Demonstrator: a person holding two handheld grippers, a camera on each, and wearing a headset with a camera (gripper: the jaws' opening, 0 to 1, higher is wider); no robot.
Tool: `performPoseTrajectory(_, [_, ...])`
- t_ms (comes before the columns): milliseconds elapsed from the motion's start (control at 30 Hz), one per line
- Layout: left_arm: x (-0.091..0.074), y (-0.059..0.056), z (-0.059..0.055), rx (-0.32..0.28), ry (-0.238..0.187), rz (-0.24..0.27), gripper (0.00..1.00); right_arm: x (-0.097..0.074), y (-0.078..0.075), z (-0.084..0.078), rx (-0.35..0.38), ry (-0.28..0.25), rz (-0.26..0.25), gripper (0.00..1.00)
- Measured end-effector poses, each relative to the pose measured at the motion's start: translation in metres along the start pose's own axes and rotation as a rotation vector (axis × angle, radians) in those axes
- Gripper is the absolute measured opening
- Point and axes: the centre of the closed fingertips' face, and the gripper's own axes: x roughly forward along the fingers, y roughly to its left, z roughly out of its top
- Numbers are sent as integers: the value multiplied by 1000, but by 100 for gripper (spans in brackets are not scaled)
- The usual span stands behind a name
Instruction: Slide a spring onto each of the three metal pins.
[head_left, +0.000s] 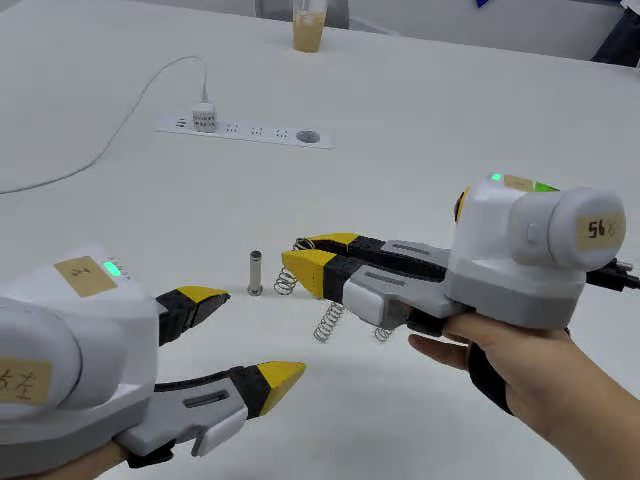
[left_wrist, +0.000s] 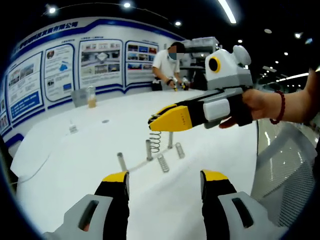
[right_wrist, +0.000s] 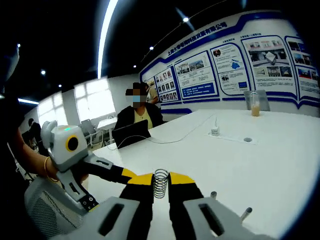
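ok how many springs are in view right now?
3. One coiled metal spring hangs in the shut right gripper. The second spring and third spring lie on the white table by the upright metal pins. More could be hidden under that gripper.

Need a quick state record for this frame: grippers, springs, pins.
right gripper: shut on a small steel coil spring at its jaw tips
left gripper: open, empty
pins: three short upright metal pins on the white table, all look bare
loose springs: two lying near the pins
progress: no spring on a pin yet
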Motion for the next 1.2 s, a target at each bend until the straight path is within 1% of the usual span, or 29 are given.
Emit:
performPoseTrajectory(100, [1,-1,-1,-9,-1,-7,64,3,-3,1,-19,-1,-10,12])
performPoseTrajectory(200, [3,-2,-6,-16,15,-13,68,8,-9,1,-31,-4,-22,12])
performPoseTrajectory(267, [3,-1,-8,-16,21,-12,70,11,-11,0,-22,-3,-25,12])
performPoseTrajectory(367, [3,0,-10,-12,27,-9,73,16,-17,-1,-20,-3,-46,12])
performPoseTrajectory(533, [3,4,-11,-20,27,-5,78,23,-24,-1,-11,-8,-63,12])
performPoseTrajectory(733, [3,7,-14,-18,37,0,82,33,-35,0,-13,-9,-90,12])
performPoseTrajectory(867, [3,7,-14,-24,35,-5,85,40,-41,1,-34,-11,-110,12])
performPoseTrajectory(1000, [3,8,-15,-15,40,-2,88,48,-44,0,-37,-5,-109,12])
performPoseTrajectory(1200, [3,8,-14,-22,37,0,91,58,-47,-4,-42,6,-114,12])
